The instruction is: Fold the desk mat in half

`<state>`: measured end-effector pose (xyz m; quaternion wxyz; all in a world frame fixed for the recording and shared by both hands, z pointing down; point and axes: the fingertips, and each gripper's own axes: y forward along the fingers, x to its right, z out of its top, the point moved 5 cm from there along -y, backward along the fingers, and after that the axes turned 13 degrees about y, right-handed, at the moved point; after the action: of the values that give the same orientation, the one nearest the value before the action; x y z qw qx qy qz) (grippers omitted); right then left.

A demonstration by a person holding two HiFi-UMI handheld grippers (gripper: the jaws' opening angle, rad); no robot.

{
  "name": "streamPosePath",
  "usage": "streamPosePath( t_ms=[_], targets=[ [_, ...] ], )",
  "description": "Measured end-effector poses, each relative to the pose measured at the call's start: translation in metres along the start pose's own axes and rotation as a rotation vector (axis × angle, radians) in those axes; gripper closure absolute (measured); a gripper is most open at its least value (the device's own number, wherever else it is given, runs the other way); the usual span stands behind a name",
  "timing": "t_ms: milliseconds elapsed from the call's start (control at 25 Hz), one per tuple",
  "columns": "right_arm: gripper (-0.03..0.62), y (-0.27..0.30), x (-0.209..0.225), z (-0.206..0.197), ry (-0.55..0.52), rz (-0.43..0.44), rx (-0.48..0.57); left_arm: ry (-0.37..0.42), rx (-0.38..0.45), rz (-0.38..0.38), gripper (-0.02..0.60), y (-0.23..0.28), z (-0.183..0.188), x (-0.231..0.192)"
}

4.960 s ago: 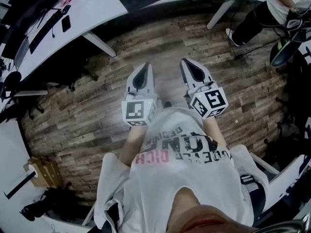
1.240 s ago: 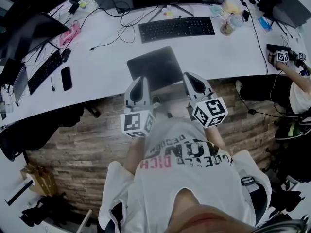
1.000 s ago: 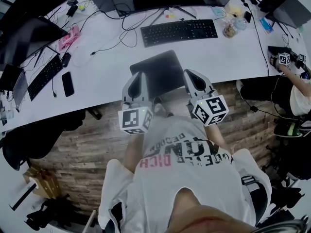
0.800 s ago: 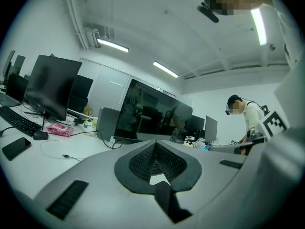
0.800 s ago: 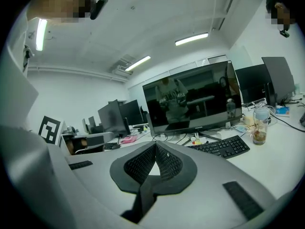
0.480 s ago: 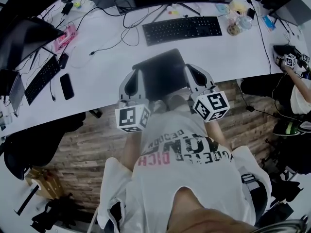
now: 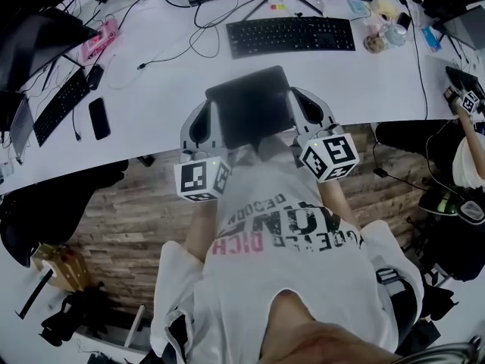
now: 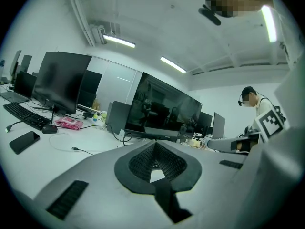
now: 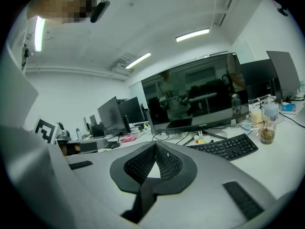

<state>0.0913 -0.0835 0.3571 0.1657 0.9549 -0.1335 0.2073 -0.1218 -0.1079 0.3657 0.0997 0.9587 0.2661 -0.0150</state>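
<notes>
- Since five seconds ago, both tools have come from over the bare plank floor to the near edge of the tabletop. A second ago the desk mat lay ahead of their tips; now it sits between them.
- Desk mat (image 7: pixel 248 103): a dark, matte, flat rectangle with rounded corners. It lies unfolded on the tabletop, right at its near edge.
- Left tool (image 7: pixel 203 111): a smooth pale grey shell with a cube of black-and-white square markers at its rear. It is just beside the mat's left side, and contact cannot be told. The left gripper view (image 8: pixel 155 146) shows its dark ribbed pads closed together at the tips, with nothing between them.
- Right tool (image 7: pixel 301 97): the same build, just beside the mat's right side. The right gripper view (image 9: pixel 156 146) shows its pads also closed together and empty.
- Tabletop (image 7: pixel 151 89): white, smooth and long. It carries a black keyboard (image 7: pixel 290 35) beyond the mat, a black phone (image 7: pixel 98 117), a pink object (image 7: pixel 98 40) and loose black cables.
- Floor (image 7: pixel 121 211): worn wooden planks in mixed browns.
- Room: an office with large dark monitors (image 9: pixel 195 99) and strip lights (image 9: pixel 192 35) on a white ceiling. Another person (image 7: pixel 466 142) is at the right edge.
</notes>
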Motion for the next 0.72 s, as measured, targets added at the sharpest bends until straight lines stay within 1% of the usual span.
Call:
streamPosePath(
  t_ms=[360, 720],
  targets=[
    [0.597, 0.016, 0.014, 0.009, -0.024, 0.083, -0.060, -0.027, -0.036, 0.071, 0.578, 0.007, -0.004, 0.014],
    [0.597, 0.019, 0.021, 0.009, -0.024, 0.115, -0.084, -0.039, -0.058, 0.106, 0.578, 0.006, -0.011, 0.017]
  ],
)
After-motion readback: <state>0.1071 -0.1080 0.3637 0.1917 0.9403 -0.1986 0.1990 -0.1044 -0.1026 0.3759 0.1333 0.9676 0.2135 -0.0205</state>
